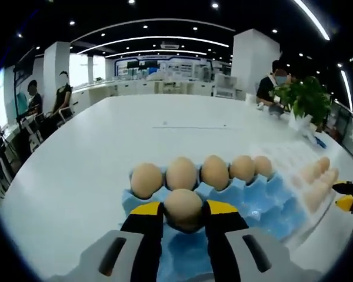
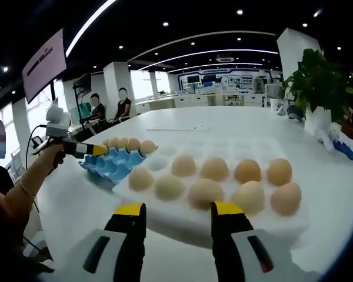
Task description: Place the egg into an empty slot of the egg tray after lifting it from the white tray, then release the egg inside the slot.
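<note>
Egg [image 1: 183, 208]: tan, smooth, matte shell, gripped between the yellow-tipped jaws of the left tongs [image 1: 183, 212], held over the front row of the blue egg tray [image 1: 256, 202]; whether it already sits in a slot or hangs just above cannot be told

Blue egg tray: moulded cups with peaked dividers, lying on the white tabletop [image 1: 94, 164]; five tan eggs [image 1: 215, 171] stand in its far row, side by side; the cups nearer the tongs to the right show blue and unfilled

White tray [image 2: 182, 214]: pale, dimpled, touching or just beside the blue tray's edge. In the right gripper view it lies close ahead and carries nine eggs [image 2: 205, 192] in two staggered rows, tan to cream, with one bare slot [image 2: 157, 164] at its far left corner. In the left gripper view it appears blurred at the right margin with a few pale eggs

Right tongs [image 2: 178, 216]: jaws spread apart with nothing between them, poised at the near edge of the white tray. The left gripper view catches its yellow-and-black tip [image 1: 348, 198] at the far right

Left tongs, as seen from the right gripper view [image 2: 122, 150]: held in a person's hand [image 2: 52, 157], reaching over the blue tray

Surroundings: potted green plant [image 2: 320, 82] in a white pot on the tabletop; seated people [image 2: 123, 106] at the far side; ceiling light strips [image 1: 159, 40]
</note>
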### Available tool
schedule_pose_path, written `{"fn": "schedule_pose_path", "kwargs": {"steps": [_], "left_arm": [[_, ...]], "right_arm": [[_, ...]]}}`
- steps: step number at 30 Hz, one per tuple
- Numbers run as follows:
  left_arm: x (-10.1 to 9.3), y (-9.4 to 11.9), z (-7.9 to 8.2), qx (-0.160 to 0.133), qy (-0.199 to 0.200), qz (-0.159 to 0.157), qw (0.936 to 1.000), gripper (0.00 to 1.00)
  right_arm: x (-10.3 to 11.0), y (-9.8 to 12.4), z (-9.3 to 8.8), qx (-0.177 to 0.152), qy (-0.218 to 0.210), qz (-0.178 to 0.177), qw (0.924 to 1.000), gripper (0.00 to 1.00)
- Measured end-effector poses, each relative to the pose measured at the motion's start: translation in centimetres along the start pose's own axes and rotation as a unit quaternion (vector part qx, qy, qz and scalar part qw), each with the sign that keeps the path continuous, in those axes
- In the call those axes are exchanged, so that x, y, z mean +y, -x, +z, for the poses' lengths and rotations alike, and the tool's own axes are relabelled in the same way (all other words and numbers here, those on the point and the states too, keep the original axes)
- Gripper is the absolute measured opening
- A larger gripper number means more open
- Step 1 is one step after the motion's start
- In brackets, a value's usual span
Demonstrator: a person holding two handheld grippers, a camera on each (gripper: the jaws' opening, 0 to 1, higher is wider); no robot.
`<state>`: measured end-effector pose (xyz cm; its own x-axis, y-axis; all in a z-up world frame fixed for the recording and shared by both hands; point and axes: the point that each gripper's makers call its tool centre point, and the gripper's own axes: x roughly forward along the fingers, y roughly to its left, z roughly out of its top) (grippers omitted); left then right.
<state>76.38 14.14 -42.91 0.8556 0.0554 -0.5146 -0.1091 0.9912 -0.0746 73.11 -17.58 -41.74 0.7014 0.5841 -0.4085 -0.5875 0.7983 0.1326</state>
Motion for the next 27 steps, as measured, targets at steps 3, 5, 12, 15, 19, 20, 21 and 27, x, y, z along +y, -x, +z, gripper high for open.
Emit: {"fn": "schedule_pose_path", "kwargs": {"steps": [3, 5, 12, 15, 19, 20, 21, 27], "left_arm": [[-0.1, 0.0, 0.2, -0.012, 0.007, -0.002, 0.9999, 0.28], [0.0, 0.1, 0.5, -0.023, 0.008, 0.000, 0.9997, 0.28], [-0.1, 0.4, 0.9, -0.034, -0.002, 0.002, 0.9994, 0.27], [-0.4, 0.7, 0.9, -0.039, -0.002, 0.000, 0.9992, 0.27], [-0.2, 1.1, 1.6, -0.050, -0.007, 0.004, 0.9987, 0.27], [-0.3, 1.2, 1.9, -0.055, -0.008, 0.002, 0.9984, 0.27], [-0.3, 1.2, 1.9, -0.055, -0.008, 0.001, 0.9985, 0.27], [0.4, 1.5, 2.0, -0.053, -0.011, 0.007, 0.9985, 0.27]], "right_arm": [[0.2, 0.1, 0.1, -0.001, 0.000, 0.004, 1.0000, 0.46], [0.5, 0.2, 0.4, -0.005, 0.002, 0.007, 1.0000, 0.46], [0.6, 0.1, 0.2, 0.000, 0.003, 0.007, 1.0000, 0.46], [0.7, 0.1, 0.3, -0.001, 0.002, 0.007, 1.0000, 0.46], [0.5, 0.2, 0.4, -0.003, 0.001, 0.005, 1.0000, 0.46], [0.6, 0.2, 0.4, -0.003, 0.001, 0.005, 1.0000, 0.46], [0.5, 0.2, 0.4, -0.003, 0.002, 0.005, 1.0000, 0.46], [0.8, 0.1, 0.5, -0.006, 0.000, 0.011, 0.9999, 0.46]]}}
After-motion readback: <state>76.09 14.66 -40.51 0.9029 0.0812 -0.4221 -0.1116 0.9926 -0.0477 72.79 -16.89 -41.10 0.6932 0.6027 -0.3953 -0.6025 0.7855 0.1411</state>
